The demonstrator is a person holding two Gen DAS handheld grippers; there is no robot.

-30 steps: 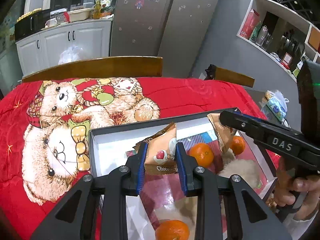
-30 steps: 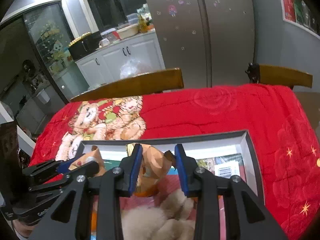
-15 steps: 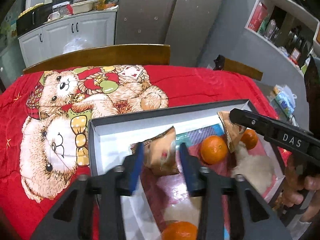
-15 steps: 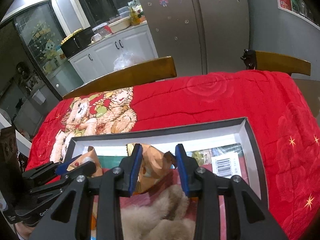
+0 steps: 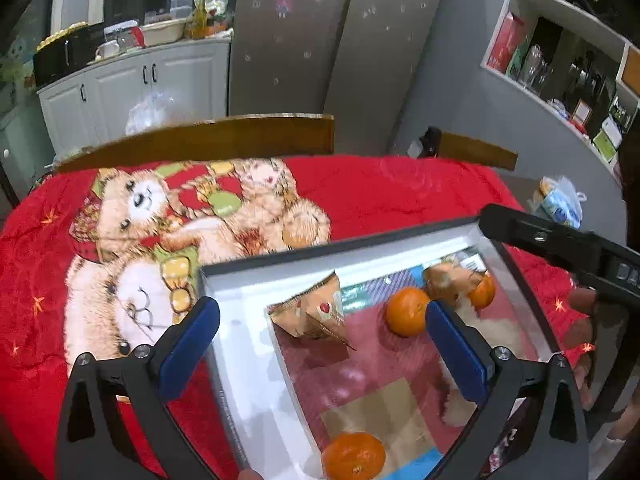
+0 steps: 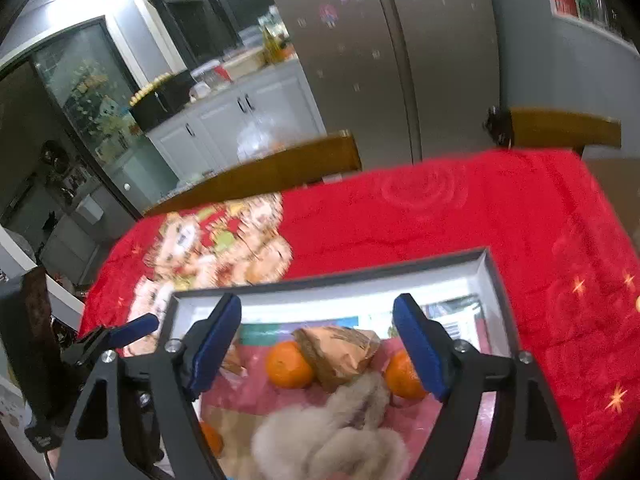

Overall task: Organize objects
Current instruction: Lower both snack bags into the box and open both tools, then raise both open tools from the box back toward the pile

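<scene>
A grey-rimmed open box (image 5: 340,242) lies on the red bear blanket (image 5: 120,216); it also shows in the right wrist view (image 6: 328,278). Inside lie two tan snack packets (image 5: 314,314) (image 6: 340,350), several oranges (image 5: 406,310) (image 6: 288,364) and a fluffy beige toy (image 6: 332,436). My left gripper (image 5: 322,350) is open and empty, above the left packet. My right gripper (image 6: 316,342) is open and empty, above the right packet; it also shows in the left wrist view (image 5: 560,240).
Wooden chair backs (image 5: 208,136) (image 6: 560,128) stand behind the table. A steel fridge (image 5: 320,40) and white cabinets (image 5: 132,88) are at the back. Wall shelves (image 5: 560,64) are at the right. An orange (image 5: 354,456) lies near the box's front.
Both grippers opened and let go of their snack packets, which now lie in the box. Both grippers drew back and up a little.
</scene>
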